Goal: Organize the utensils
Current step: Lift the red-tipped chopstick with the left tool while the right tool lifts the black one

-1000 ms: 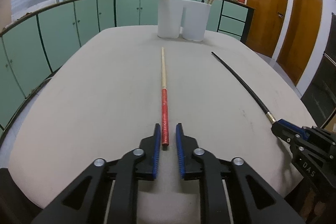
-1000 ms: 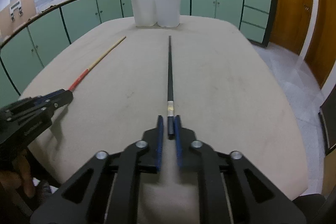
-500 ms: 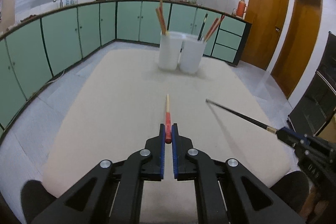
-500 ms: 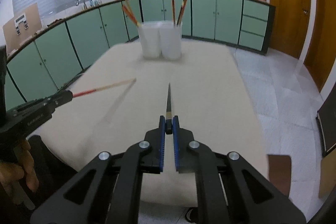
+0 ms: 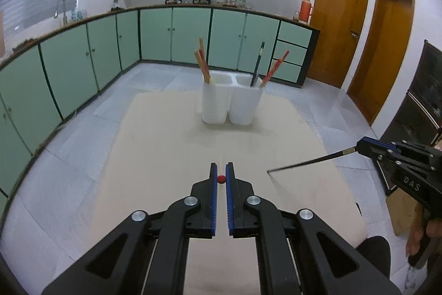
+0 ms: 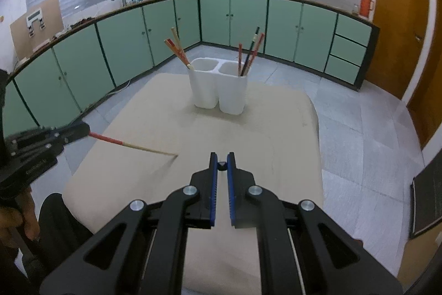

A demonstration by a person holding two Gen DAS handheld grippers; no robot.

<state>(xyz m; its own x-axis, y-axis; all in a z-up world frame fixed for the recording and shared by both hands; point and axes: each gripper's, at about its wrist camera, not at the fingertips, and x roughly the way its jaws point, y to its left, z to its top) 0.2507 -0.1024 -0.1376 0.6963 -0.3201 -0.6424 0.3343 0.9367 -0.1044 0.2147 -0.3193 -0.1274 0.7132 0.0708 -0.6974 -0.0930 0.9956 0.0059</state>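
Left jaws: left gripper (image 5: 221,175) clenched on red chopstick (image 6: 132,145), axis toward 12 o'clock.
Right jaws: right gripper (image 6: 221,163) clenched on black chopstick (image 5: 306,162) (likewise end-on).
Holder (image 5: 231,99): 12 o'clock, well apart.

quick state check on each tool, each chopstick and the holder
left tool: shut on red chopstick
right tool: shut on black chopstick
red chopstick: held off the table
black chopstick: held off the table
white holder: upright, chopsticks in both compartments

Beige table (image 5: 171,145), plain white holder (image 5: 230,98) in the middle. Behind the holder: mint green cabinets (image 5: 190,35) with dark trim, orange-brown doors (image 5: 339,18). One chopstick (image 6: 129,145) is red fading to pale wood, the other chopstick (image 5: 306,163) black.
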